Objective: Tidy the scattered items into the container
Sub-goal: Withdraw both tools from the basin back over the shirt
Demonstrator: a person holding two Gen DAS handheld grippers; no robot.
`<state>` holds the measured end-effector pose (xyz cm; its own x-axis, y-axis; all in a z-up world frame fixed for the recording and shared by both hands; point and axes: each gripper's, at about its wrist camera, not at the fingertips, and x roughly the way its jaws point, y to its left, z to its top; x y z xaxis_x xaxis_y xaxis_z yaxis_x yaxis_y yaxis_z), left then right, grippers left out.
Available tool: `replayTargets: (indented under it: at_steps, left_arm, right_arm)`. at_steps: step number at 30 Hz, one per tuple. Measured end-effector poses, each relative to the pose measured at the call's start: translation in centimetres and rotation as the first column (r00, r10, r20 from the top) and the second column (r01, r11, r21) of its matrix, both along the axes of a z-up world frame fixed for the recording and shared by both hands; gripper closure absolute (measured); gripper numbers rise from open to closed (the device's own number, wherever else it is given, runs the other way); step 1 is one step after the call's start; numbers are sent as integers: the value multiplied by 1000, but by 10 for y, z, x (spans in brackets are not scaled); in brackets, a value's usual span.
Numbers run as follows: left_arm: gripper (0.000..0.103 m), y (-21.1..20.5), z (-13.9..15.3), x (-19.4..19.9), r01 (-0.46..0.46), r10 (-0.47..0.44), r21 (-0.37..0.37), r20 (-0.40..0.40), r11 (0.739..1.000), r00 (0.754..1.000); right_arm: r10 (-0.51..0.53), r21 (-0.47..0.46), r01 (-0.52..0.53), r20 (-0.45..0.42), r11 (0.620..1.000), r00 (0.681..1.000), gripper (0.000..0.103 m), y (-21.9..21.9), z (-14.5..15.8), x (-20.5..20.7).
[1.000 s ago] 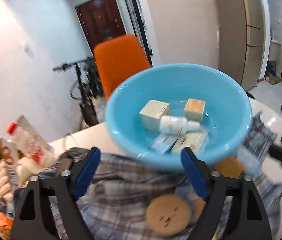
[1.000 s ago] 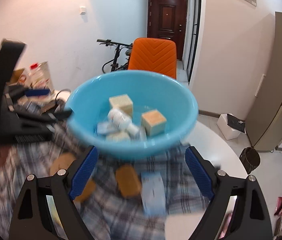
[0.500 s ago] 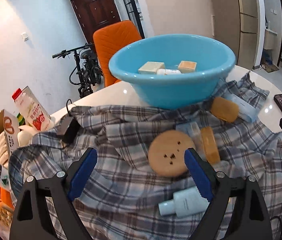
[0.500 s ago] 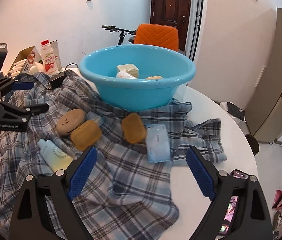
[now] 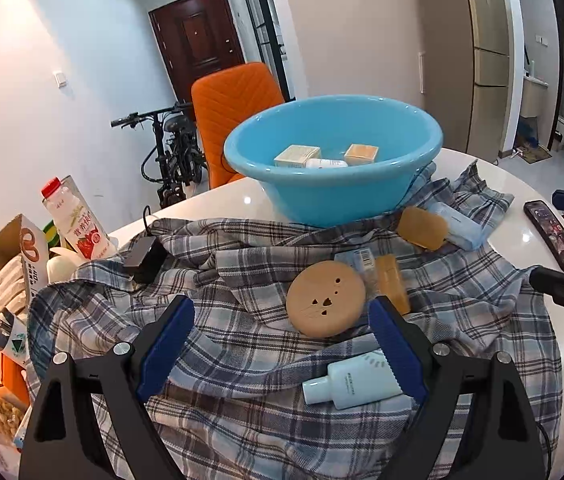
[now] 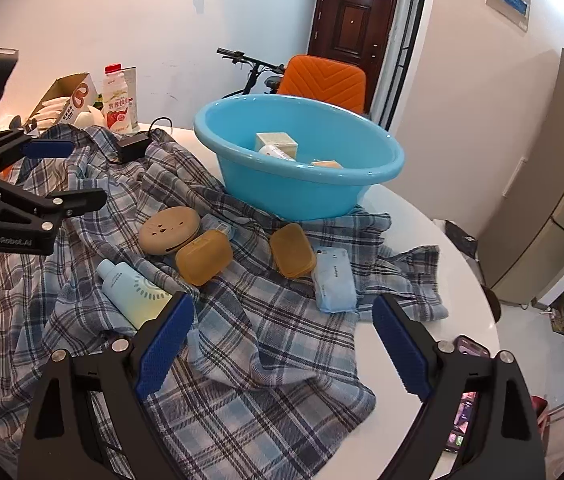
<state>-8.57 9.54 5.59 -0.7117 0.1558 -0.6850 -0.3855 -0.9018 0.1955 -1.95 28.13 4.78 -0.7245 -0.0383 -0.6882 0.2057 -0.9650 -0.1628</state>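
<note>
Right wrist view shows the scattered items lying on a rumpled plaid shirt (image 6: 242, 340) in front of the blue basin (image 6: 302, 196), which serves as the container and already holds two small boxes and a little white bottle. Just in front of the basin's near wall lies an amber soap case (image 6: 292, 250), touching a pale blue tissue pack (image 6: 334, 280) on its far-from-basin side. To the left of that pair, still near the basin, sit a second amber soap case (image 6: 203, 256) and a round tan disc (image 6: 169, 230), edge to edge. Farthest from the basin lies a pale lotion bottle (image 6: 132, 292) on its side.

Judging by looks, the cases are light, rigid and smooth, likely slippery; across the short sides would be the surest hold. The disc is flat and wide, so its rim wants an edge pinch. The tissue pack is soft and will squash; take it mid-body. The bottle is rounded and may roll on the loose cloth; grip its body, not the cap.

The right gripper (image 6: 282, 344) hovers over the shirt with jaws spread and nothing between them. The left gripper (image 5: 280, 344) is likewise wide and empty, the disc (image 5: 325, 298) just ahead of it.
</note>
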Motion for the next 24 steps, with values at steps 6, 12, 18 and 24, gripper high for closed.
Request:
replayTargets:
  at_steps: [6, 12, 18, 24]
  left_arm:
    - [12, 2, -5, 5, 5, -5, 0, 18, 1000, 1000]
    - [12, 12, -17, -14, -1, 0, 9, 65, 1000, 998]
    - [12, 14, -37, -35, -44, 41, 25, 132, 999, 990]
    - [12, 9, -55, -50, -63, 58, 26, 172, 998, 983]
  right_arm:
    - [-30, 22, 30, -1, 999, 1000, 13, -4, -1, 2]
    - [-18, -17, 18, -8, 1000, 1000, 13, 15, -4, 8]
    - [0, -114, 0, 1, 993, 1000, 13, 51, -14, -14]
    - [11, -141, -3, 54, 990, 999, 14, 57, -40, -59]
